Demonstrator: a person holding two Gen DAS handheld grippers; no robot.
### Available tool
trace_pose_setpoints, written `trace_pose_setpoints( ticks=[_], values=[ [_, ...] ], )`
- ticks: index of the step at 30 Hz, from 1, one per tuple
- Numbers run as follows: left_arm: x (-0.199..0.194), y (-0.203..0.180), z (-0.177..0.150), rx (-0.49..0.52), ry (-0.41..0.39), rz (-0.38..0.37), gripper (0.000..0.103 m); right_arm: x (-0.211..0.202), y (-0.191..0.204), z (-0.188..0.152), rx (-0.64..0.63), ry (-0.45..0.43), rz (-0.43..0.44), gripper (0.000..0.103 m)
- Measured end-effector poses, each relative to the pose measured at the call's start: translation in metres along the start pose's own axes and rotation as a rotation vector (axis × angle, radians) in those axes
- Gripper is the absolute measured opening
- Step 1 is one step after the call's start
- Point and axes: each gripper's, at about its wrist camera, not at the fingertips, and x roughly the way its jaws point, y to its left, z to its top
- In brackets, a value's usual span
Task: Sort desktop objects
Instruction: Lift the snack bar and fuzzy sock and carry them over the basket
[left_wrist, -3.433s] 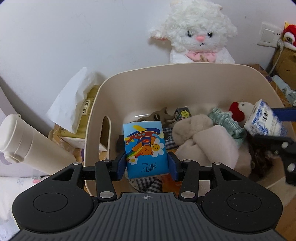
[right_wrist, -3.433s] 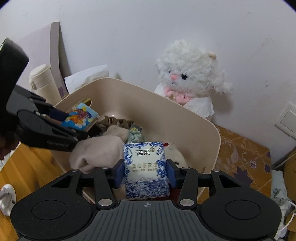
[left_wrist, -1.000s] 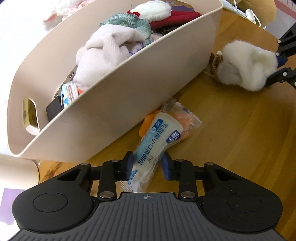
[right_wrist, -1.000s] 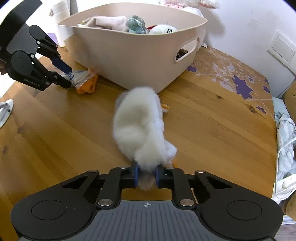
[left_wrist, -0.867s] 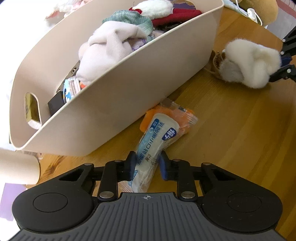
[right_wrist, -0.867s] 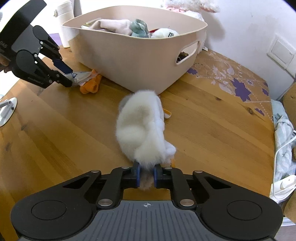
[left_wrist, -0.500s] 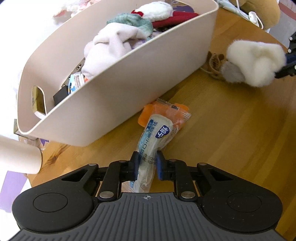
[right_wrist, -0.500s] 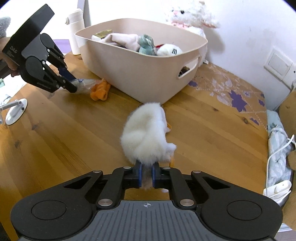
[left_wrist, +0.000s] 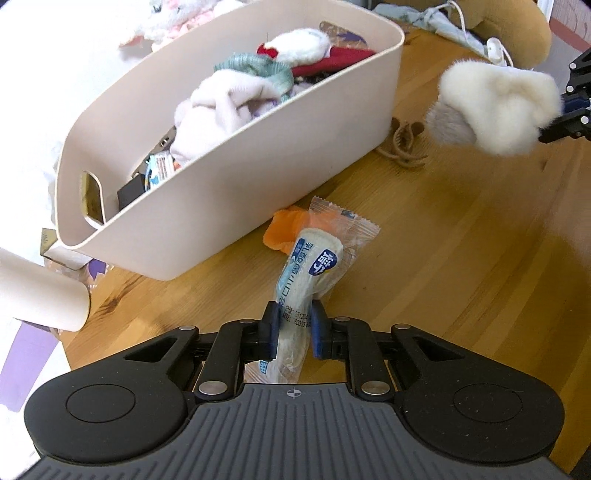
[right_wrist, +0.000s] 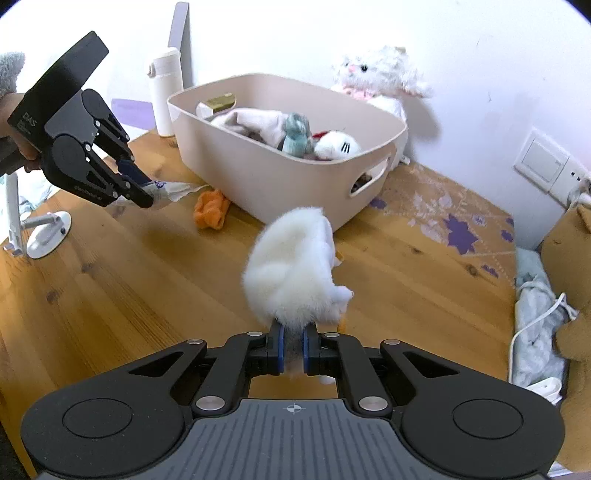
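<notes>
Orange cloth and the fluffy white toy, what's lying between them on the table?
Bare wood only: the right wrist view shows nothing between the orange cloth and the white toy.

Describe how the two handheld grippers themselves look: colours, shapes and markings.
Both are matte black. The left gripper and right gripper have ribbed grey-black bodies marked with a small crosshair, two round discs, silver pivot screws and blue-padded fingers. Seen from the right wrist, the left gripper's boxy housing carries white lettering.

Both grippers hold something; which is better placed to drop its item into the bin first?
Left, probably. The left gripper, with the snack packet, hangs close beside the bin.
</notes>
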Motion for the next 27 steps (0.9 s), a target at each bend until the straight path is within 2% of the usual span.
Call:
trace_pose_setpoints(
  ticks=[2, 11, 19, 27],
  values=[
    [0.000, -0.011, 0.005, -0.008, -0.008, 0.002, 0.017, -0.007, -0.001, 0.001, -0.003, -0.013, -0.002, 0.009],
    [-0.029, -0.013, 0.004, -0.047, -0.052, 0.032, 0.017, -0.043, -0.008, 0.008, -0.018, -0.091, -0.018, 0.009],
    [-0.061, -0.003, 0.009, -0.072, -0.102, 0.034, 0.017, -0.069, -0.018, 0.027, -0.013, -0.181, -0.050, 0.009],
    [-0.092, 0.011, 0.023, -0.121, -0.171, 0.059, 0.017, -0.080, -0.028, 0.053, -0.031, -0.221, -0.073, 0.009]
  ],
)
